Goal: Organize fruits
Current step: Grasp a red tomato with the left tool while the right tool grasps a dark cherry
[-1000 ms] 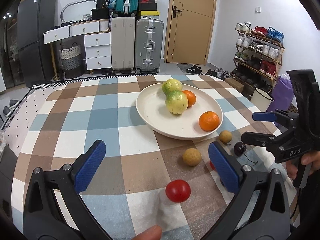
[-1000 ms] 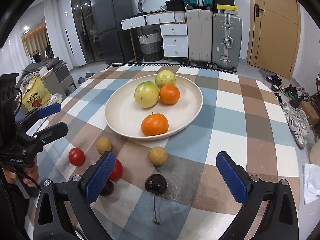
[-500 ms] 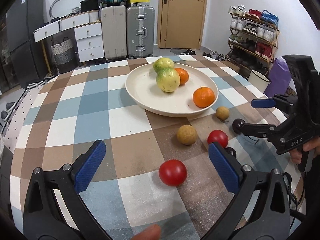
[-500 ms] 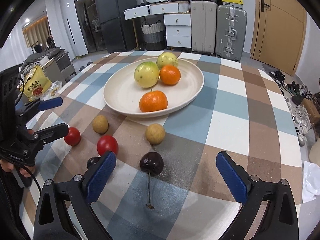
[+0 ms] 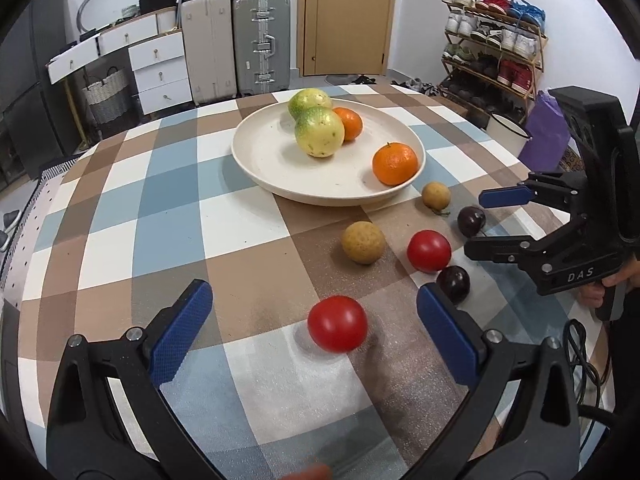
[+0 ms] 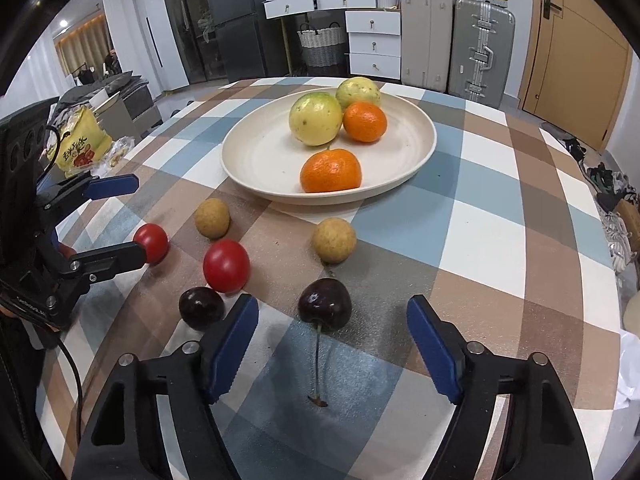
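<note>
1. While both my hands tip down at the table, my left gripper point(image 5: 316, 328) fills the bottom of its own view and my right gripper point(image 6: 332, 336) fills the bottom of its own.
2. My left gripper is wide open. A red tomato point(image 5: 337, 329) sits on the cloth between its blue pads point(image 5: 182, 332), and they do not touch it.
3. My right gripper's jaws have just been closing. A dark cherry point(image 6: 325, 305) with a long stem lies between them, and the pads are not on it.
4. In the right view, a second dark cherry point(image 6: 201, 308) and another red tomato point(image 6: 226, 266) lie in the lower left, just beside the left pad.
5. Two small tan round fruits point(image 6: 333, 240) sit in the middle of the frame, near the plate.
6. The cream plate point(image 6: 256, 156) sits upper middle and holds two oranges point(image 6: 331, 171) and two yellow-green fruits point(image 6: 316, 119).
7. The table has a checked cloth point(image 6: 492, 200) of brown, blue and white.
8. Far back stand suitcases point(image 5: 260, 44), white drawers point(image 5: 160, 68), a wooden door point(image 5: 344, 16) and a shoe rack point(image 5: 492, 52) at the upper right.
</note>
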Demonstrator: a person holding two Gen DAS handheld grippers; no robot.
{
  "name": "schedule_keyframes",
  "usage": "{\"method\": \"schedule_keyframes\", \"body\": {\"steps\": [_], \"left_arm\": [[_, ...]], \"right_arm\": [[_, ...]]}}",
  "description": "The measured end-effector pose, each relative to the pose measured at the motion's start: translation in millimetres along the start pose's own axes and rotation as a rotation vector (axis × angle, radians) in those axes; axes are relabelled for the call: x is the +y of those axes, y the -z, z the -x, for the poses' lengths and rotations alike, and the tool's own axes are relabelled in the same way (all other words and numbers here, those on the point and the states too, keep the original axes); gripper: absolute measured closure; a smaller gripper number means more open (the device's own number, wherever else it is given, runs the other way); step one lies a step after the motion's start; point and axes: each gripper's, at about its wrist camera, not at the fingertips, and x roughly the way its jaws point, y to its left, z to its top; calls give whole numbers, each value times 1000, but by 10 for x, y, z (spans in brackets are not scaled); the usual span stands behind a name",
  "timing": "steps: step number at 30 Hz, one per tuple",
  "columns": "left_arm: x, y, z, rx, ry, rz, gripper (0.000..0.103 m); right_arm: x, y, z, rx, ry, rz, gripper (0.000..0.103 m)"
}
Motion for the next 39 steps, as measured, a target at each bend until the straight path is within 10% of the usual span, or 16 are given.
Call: {"method": "schedule_keyframes", "body": {"steps": [18, 30, 39], "left_arm": [[-96, 114, -166, 104, 36, -70, 26], [-55, 109, -123, 85, 65, -68, 74], [6, 51, 26, 8, 70, -32, 74]], "right_arm": [[117, 23, -12, 3, -13, 54, 52], [156, 32, -13, -1, -21, 66, 56], [116, 47, 5, -5, -24, 69, 61]]}}
